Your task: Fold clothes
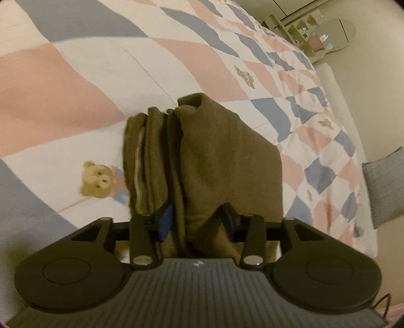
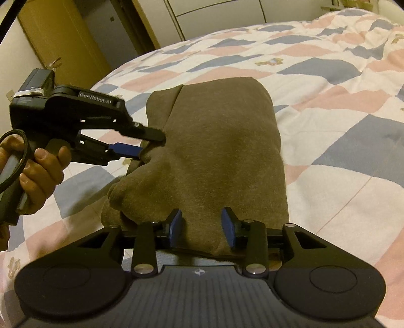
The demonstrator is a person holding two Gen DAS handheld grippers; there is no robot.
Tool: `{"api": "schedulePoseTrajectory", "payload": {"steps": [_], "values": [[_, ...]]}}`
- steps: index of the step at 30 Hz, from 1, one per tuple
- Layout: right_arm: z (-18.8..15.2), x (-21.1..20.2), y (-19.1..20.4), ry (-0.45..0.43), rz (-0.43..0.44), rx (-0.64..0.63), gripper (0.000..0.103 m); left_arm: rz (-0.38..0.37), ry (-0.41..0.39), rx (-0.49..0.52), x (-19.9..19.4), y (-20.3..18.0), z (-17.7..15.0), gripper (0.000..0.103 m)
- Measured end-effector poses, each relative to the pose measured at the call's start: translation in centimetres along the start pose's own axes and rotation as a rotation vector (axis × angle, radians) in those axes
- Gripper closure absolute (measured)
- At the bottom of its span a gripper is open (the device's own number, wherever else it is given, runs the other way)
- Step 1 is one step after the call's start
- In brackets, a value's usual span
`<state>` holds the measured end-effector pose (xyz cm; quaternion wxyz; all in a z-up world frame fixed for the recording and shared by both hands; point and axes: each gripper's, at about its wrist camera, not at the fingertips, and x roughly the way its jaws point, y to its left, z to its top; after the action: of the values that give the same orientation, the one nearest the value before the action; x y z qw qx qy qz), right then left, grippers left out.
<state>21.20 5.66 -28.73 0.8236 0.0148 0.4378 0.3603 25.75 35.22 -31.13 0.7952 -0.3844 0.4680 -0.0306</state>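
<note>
A folded olive-brown garment (image 1: 217,156) lies on the patchwork bed quilt (image 1: 75,75). My left gripper (image 1: 197,219) is shut on the garment's stacked edge, cloth bunched between its blue-padded fingers. In the right wrist view the same garment (image 2: 217,141) fills the middle, and the left gripper (image 2: 149,143) bites its left edge, held by a hand. My right gripper (image 2: 202,224) is shut on the garment's near edge, with thick cloth between its blue pads (image 2: 176,224).
The quilt (image 2: 341,113) has pink, blue and white patches and a teddy-bear print (image 1: 101,181). A grey cushion (image 1: 386,186) and a small round table (image 1: 328,37) stand past the bed's far side. Wardrobe doors (image 2: 214,15) and a wooden door (image 2: 58,32) are behind.
</note>
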Motion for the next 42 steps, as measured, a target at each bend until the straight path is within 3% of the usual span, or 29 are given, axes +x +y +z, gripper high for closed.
{"api": "schedulePoseTrajectory", "payload": {"steps": [1,2,5,11,21,25,27,31,35,42], "values": [[0.1,0.0,0.1,-0.001,0.003,-0.004,0.064,0.000,-0.003,0.010,0.1,-0.2,0.0,0.068],[0.1,-0.1,0.2,-0.002,0.006,-0.007,0.064,0.000,-0.010,0.026,0.1,-0.5,-0.1,0.081],[0.3,-0.2,0.6,-0.005,0.016,-0.018,0.064,-0.024,-0.052,0.076,-1.0,-1.3,-0.4,0.090],[0.7,-0.5,1.3,-0.012,0.035,-0.039,0.063,-0.059,-0.126,0.175,-4.7,-2.0,-0.9,0.090],[0.2,1.1,2.7,0.033,0.054,-0.076,0.060,-0.032,-0.081,0.164,-2.4,1.8,-0.3,0.089],[1.0,-0.6,2.7,-0.091,0.093,-0.033,0.060,-0.047,-0.079,0.162,-2.4,2.2,-0.5,0.089],[1.3,-0.4,2.9,-0.103,0.132,-0.005,0.061,-0.058,-0.075,0.148,-2.3,2.5,-0.4,0.089],[0.0,2.6,4.8,0.016,0.136,-0.126,0.066,-0.058,-0.053,0.155,-2.1,3.2,-0.4,0.087],[-2.1,3.3,6.7,0.031,0.070,-0.367,0.069,-0.078,-0.048,0.129,-2.2,4.3,-0.7,0.084],[1.2,0.1,3.6,-0.021,0.044,-0.293,0.070,-0.062,-0.103,0.155,-5.1,2.7,-0.2,0.085]]}}
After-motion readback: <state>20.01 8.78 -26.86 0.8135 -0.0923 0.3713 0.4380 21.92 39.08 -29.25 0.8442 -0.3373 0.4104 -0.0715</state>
